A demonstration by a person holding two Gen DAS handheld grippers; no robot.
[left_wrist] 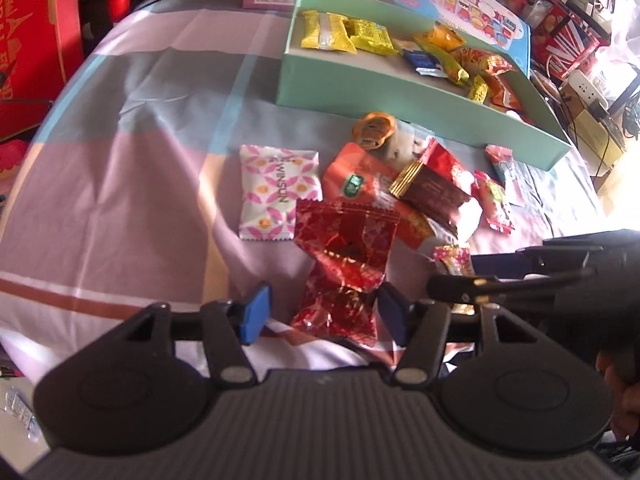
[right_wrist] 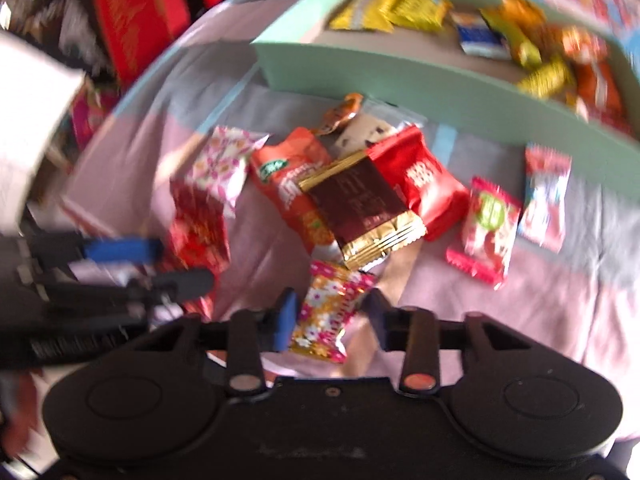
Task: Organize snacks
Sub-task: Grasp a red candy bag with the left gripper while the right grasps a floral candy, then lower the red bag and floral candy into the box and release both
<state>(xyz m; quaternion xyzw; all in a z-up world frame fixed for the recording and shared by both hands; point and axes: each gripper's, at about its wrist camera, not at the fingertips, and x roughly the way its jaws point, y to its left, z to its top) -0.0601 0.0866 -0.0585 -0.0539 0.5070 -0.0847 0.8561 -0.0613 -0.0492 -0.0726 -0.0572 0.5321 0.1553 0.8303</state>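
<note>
Snack packets lie in a heap on the bedsheet in front of a mint green box [left_wrist: 360, 92] that holds several packets. My left gripper [left_wrist: 322, 312] is open, its blue fingers either side of a shiny red foil packet [left_wrist: 344, 264]. My right gripper [right_wrist: 330, 320] is open around a pink and gold flowered packet [right_wrist: 330, 308]; the view is blurred. The heap includes a pink and white WINSUN packet [left_wrist: 278, 194], an orange packet [left_wrist: 356, 180] and a brown and gold packet [right_wrist: 360, 208]. The green box [right_wrist: 400, 76] also shows in the right wrist view.
A red carton [left_wrist: 32, 40] stands at the left edge of the bed. Colourful boxes [left_wrist: 480, 0] stand behind the green box. Cluttered shelves and cables [left_wrist: 588, 80] are at the right. The right gripper [left_wrist: 560, 276] reaches in at the right of the left wrist view.
</note>
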